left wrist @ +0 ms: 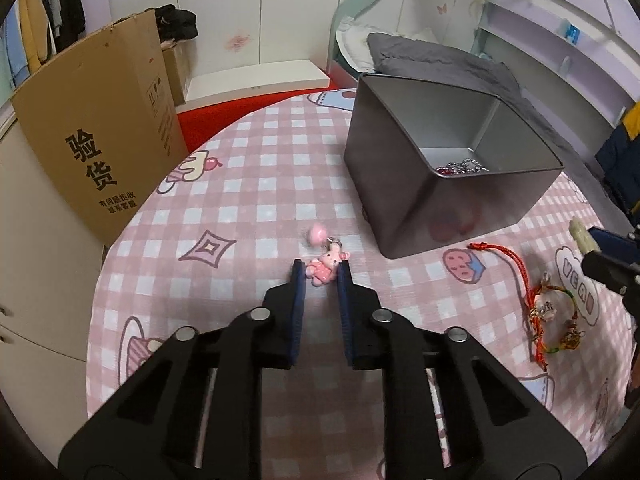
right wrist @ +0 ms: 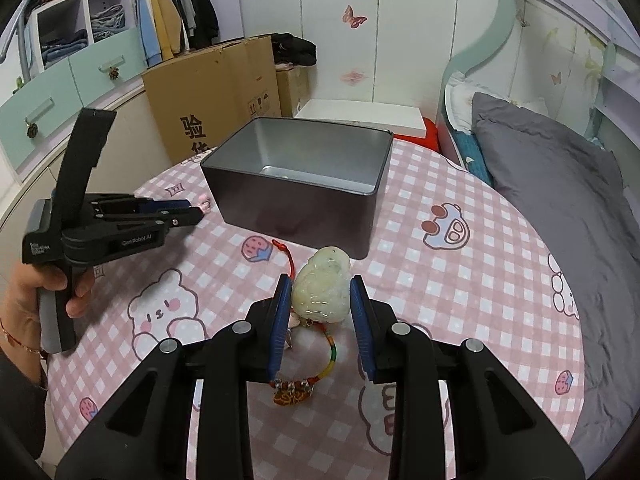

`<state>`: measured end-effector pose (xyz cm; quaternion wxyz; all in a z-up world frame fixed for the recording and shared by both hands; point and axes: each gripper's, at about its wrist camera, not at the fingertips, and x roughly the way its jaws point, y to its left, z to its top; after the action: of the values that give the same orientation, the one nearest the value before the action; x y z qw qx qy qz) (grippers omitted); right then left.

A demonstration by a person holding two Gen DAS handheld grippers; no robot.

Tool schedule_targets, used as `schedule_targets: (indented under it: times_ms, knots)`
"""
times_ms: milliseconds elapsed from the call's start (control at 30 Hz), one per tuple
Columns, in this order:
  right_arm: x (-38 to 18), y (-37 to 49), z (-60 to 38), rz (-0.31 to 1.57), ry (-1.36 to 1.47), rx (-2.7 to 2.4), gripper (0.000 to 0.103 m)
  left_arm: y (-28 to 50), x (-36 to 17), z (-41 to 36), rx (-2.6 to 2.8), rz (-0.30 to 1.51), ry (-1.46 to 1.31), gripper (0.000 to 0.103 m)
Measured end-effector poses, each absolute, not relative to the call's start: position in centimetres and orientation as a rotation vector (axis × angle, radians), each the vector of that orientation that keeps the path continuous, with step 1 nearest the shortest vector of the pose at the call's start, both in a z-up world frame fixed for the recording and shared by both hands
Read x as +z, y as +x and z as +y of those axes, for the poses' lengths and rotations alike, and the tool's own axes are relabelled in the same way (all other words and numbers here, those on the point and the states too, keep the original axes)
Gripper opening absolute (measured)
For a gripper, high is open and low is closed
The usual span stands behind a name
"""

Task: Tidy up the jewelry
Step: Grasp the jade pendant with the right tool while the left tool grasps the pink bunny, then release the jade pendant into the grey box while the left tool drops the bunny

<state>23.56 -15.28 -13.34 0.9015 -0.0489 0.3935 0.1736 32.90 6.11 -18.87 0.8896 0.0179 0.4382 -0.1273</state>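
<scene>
A grey metal box (left wrist: 416, 184) stands open on the pink checked tablecloth (left wrist: 248, 184); a beaded chain (left wrist: 464, 168) lies inside. My left gripper (left wrist: 322, 272) is shut on a pink bear charm (left wrist: 326, 267), with its pink heart (left wrist: 317, 234) dangling ahead. My right gripper (right wrist: 320, 286) holds a pale jade pendant (right wrist: 320, 292) between its fingers above the table, just before the box (right wrist: 296, 184). A red cord (right wrist: 286, 258) trails from the pendant. A multicoloured bracelet (right wrist: 316, 376) lies under the right gripper; it also shows in the left wrist view (left wrist: 560, 320).
A large cardboard box (left wrist: 100, 140) stands left of the table. A bed with grey bedding (right wrist: 560, 184) is on the right. A person's hand (right wrist: 36, 292) holds the left gripper's handle.
</scene>
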Motion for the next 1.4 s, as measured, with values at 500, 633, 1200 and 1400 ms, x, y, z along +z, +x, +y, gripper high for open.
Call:
schedule_targets:
  times_ms: [500, 633, 1200, 1400]
  knots:
    - [-10.9, 23.5, -15.6, 0.757, -0.069, 0.389, 0.027, 30.2, -15.2, 6.5, -0.321, 0.839, -0.046, 0.016]
    - [-9.9, 24.2, -15.6, 0.728, -0.062, 0.397, 0.027, 29.0, -11.8, 6.0, -0.371, 0.757, -0.065, 0.016]
    - [-10.4, 31.5, -14.0, 0.761, -0.051, 0.452, 0.027, 36.6, -11.4, -0.3, -0.455, 0.837, 0.006, 0.016]
    - [-11.7, 33.2, -13.0, 0.803, -0.081, 0.468, 0.027, 38.1, -12.8, -0.4, -0.438, 0.884, 0.023, 0.017]
